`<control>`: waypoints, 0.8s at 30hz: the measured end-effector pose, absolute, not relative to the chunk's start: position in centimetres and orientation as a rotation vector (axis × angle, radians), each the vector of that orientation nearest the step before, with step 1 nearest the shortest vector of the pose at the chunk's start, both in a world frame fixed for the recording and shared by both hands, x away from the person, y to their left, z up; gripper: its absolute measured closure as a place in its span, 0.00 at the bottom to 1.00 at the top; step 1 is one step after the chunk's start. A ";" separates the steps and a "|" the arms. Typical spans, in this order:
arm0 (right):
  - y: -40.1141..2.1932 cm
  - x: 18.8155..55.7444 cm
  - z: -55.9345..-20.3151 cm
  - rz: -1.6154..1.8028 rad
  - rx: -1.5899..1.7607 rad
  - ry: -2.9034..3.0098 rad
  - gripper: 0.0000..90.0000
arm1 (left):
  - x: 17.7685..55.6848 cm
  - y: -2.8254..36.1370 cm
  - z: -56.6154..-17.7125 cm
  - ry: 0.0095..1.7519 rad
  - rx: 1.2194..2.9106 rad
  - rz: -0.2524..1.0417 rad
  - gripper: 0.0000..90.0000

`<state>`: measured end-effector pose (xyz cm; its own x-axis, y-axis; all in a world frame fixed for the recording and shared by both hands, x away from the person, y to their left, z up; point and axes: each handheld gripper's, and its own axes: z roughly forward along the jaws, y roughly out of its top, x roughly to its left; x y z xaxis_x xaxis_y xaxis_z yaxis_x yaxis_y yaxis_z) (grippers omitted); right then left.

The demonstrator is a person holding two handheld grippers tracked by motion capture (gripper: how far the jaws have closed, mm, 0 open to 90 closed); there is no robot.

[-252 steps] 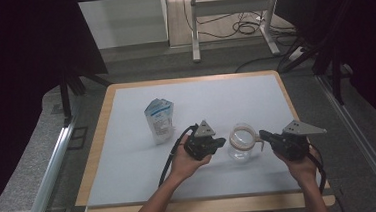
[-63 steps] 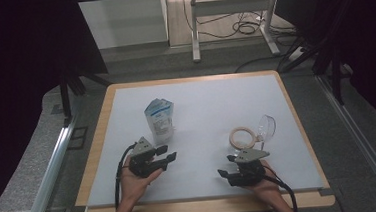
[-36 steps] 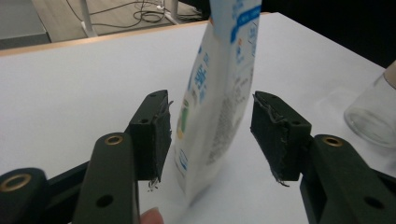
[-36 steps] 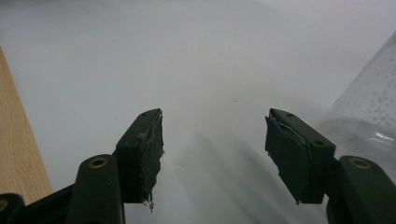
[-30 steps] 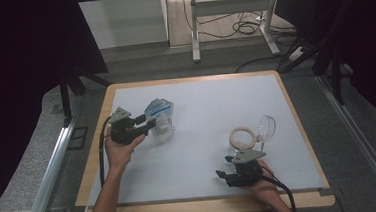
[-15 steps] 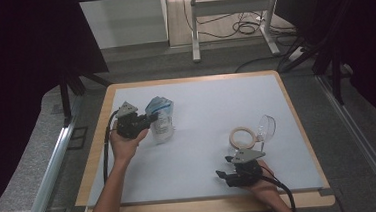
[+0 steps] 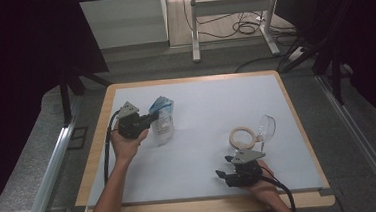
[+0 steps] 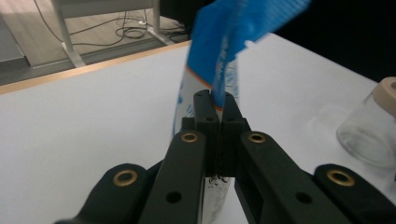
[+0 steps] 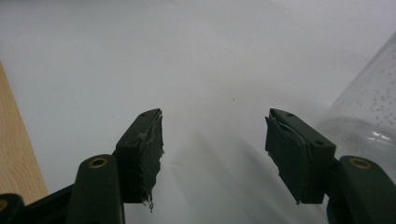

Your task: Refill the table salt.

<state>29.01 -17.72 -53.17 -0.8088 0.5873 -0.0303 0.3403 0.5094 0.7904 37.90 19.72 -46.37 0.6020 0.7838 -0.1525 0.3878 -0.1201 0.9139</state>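
Left tongs [image 7: 149, 119] clamped together, right tongs [image 7: 223, 176] parted

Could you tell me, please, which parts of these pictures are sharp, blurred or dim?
High view: the white table is evenly lit, its surroundings dark. Left gripper view: the left gripper is sharp, shut on the blue pouch, whose top blurs; the glass jar is soft. Right gripper view: the right gripper is open and crisp, the background hazy.

The left gripper [image 8: 216, 100] pinches a blue-and-white pouch [image 8: 224, 56] on a white table [image 8: 79, 121], its 2 black jaws having just closed on the plastic (a clear glass jar [image 8: 371, 128] stands at right).
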 end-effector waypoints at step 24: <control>-17.3 28.7 -52.7 1.243 0.760 2.417 0.42 | 36.7 19.5 -44.9 0.905 1.692 0.378 1.00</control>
